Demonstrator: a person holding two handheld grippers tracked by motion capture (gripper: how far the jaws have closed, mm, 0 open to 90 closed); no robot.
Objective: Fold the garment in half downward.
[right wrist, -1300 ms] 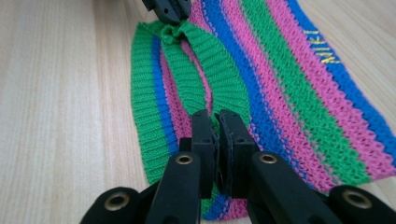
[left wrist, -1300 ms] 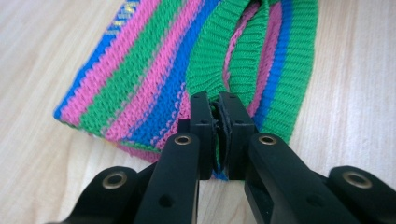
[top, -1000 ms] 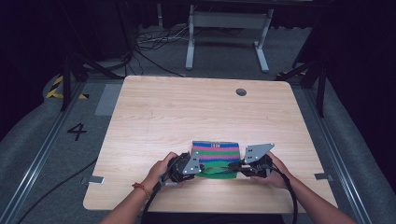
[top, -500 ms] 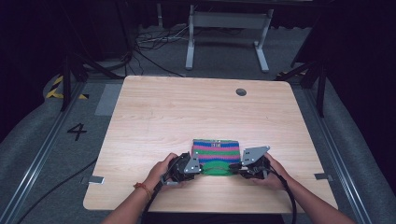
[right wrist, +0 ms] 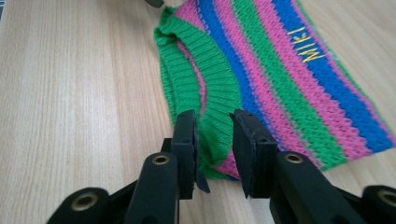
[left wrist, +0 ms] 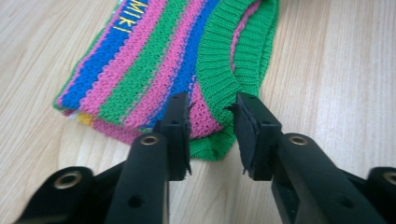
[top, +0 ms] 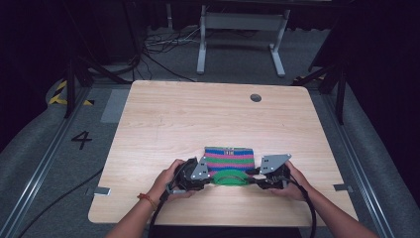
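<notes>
A small knitted garment point(top: 229, 159) in blue, pink and green stripes lies folded on the table, its green ribbed collar point(top: 229, 178) towards the near edge. My left gripper point(top: 210, 177) is at the collar's left end. In the left gripper view its jaws point(left wrist: 212, 135) have just been opening and stand apart around the garment's corner point(left wrist: 205, 126), not pressing it. My right gripper point(top: 251, 177) is at the collar's right end. Its jaws point(right wrist: 214, 140) have also just been opening, and the green rib point(right wrist: 212, 107) lies loose between them.
The wooden table point(top: 198, 119) has a round cable hole point(top: 255, 97) at the far right. A metal stand point(top: 240, 34) and cables lie on the floor behind. A floor mark "4" point(top: 81, 140) is at the left.
Both hands stay at the garment's near edge. The right gripper has shifted only slightly, and the garment lies where it did.
</notes>
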